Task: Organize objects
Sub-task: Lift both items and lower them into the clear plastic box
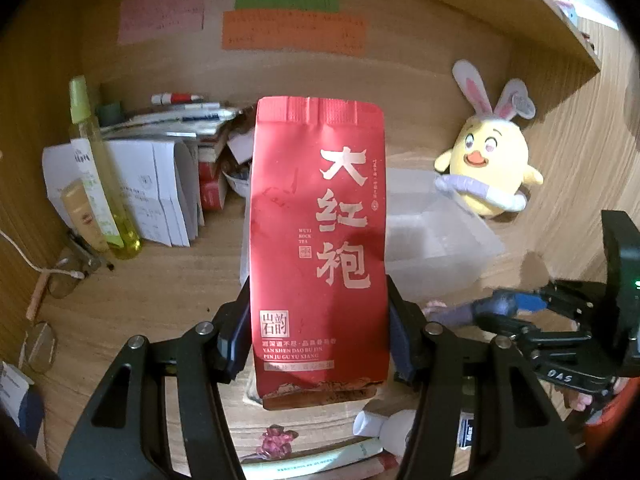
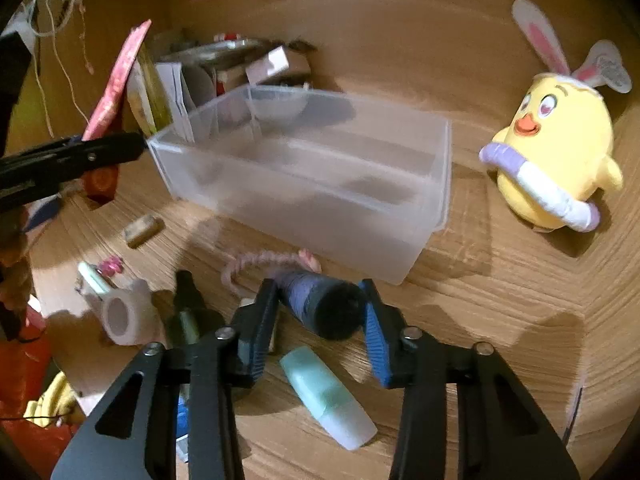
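Observation:
My left gripper (image 1: 318, 324) is shut on a red tea pouch (image 1: 318, 240) with white Chinese letters and holds it upright above the wooden desk; the pouch also shows edge-on in the right wrist view (image 2: 116, 80). My right gripper (image 2: 320, 316) is shut on a dark blue spool of thread (image 2: 320, 304), just above the desk and in front of a clear plastic box (image 2: 432, 200). In the left wrist view the box (image 1: 440, 232) is behind the pouch and the right gripper (image 1: 520, 308) is at the right.
A yellow chick plush (image 2: 556, 152) stands at the right. A mint tube (image 2: 328, 396), a tape roll (image 2: 124, 316), a dark bottle (image 2: 188, 304), a pink cord (image 2: 260, 260) and a small block (image 2: 142, 230) lie on the desk. Papers (image 1: 160, 188) and a spray bottle (image 1: 96, 160) stand back left.

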Tool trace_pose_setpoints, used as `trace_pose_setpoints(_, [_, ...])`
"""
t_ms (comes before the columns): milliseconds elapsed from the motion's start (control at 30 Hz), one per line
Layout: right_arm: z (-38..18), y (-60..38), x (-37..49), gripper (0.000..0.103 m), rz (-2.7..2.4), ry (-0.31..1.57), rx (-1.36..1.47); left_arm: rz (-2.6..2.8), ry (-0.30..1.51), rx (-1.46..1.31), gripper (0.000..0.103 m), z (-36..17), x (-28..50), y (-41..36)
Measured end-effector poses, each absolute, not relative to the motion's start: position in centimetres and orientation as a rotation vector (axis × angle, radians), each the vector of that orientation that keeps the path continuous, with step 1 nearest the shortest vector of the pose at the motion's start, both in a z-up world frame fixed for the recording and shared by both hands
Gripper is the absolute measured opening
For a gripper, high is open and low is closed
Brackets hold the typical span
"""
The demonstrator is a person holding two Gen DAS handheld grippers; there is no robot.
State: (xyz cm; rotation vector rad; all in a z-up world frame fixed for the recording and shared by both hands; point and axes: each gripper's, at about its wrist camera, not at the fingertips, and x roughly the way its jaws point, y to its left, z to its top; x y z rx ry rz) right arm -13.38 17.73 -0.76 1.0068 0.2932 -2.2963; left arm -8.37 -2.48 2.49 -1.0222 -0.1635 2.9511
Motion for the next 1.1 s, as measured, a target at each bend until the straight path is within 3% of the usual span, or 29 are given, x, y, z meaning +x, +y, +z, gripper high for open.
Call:
trace_pose_setpoints(567, [4.7,18.3,-12.6,0.024,-2.319,0.168,0.812,2.997,-0.123,-0.947,0.057,6.0,-10.5,-2.9])
trace_pose_setpoints(1100, [6.1,16.8,-18.9,0.024,-2.325,0.063,0.805,2.943,-0.104,-1.12,0.057,3.8,-16.4,-3.7])
